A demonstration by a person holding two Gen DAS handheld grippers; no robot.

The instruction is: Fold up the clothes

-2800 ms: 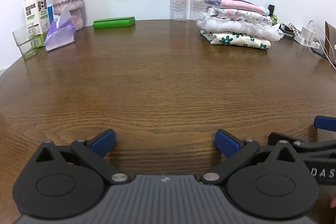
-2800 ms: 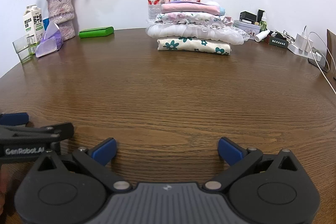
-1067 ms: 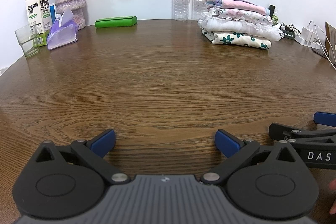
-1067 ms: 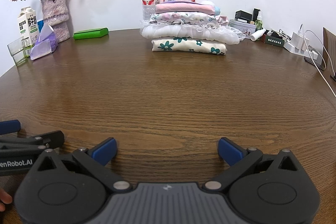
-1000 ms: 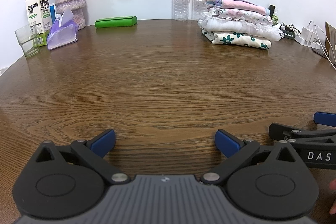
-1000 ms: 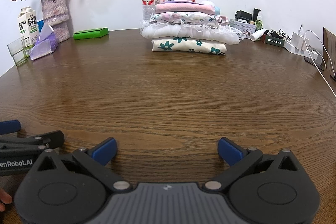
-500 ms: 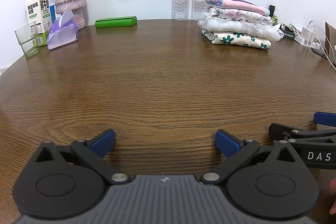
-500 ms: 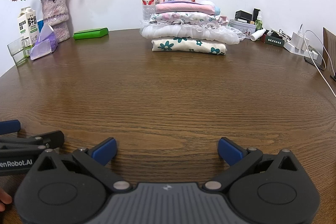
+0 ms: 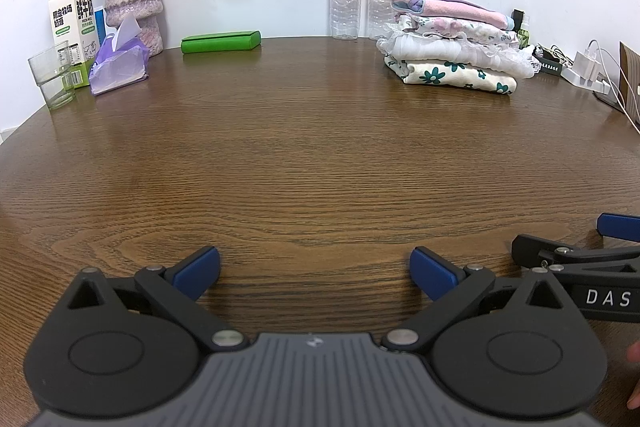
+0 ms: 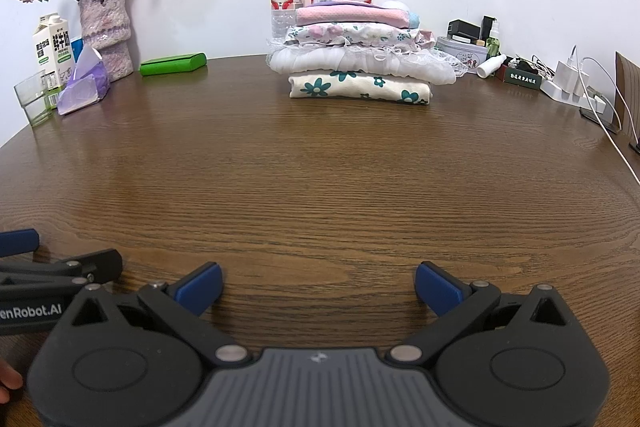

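Note:
A stack of folded clothes (image 9: 452,57) (image 10: 360,61) sits at the far side of the round wooden table (image 9: 312,163) (image 10: 320,179): a pink piece on top, then floral, white lace and a cream piece with teal flowers. My left gripper (image 9: 315,273) rests low over the near edge, open, with nothing between its blue fingertips. My right gripper (image 10: 318,285) is beside it, also open and empty. Each gripper shows at the edge of the other's view. No loose garment is in sight.
Three water bottles (image 9: 378,9) stand behind the stack. A green case (image 9: 221,41), a vase of flowers (image 9: 134,3), a milk carton (image 9: 72,23), a tissue pack (image 9: 118,65) and a glass (image 9: 52,79) line the far left. Chargers and cables (image 10: 576,87) crowd the far right.
Since 2.8 s ago both grippers shifted slightly, so the view slid a little; over the last second nothing has moved.

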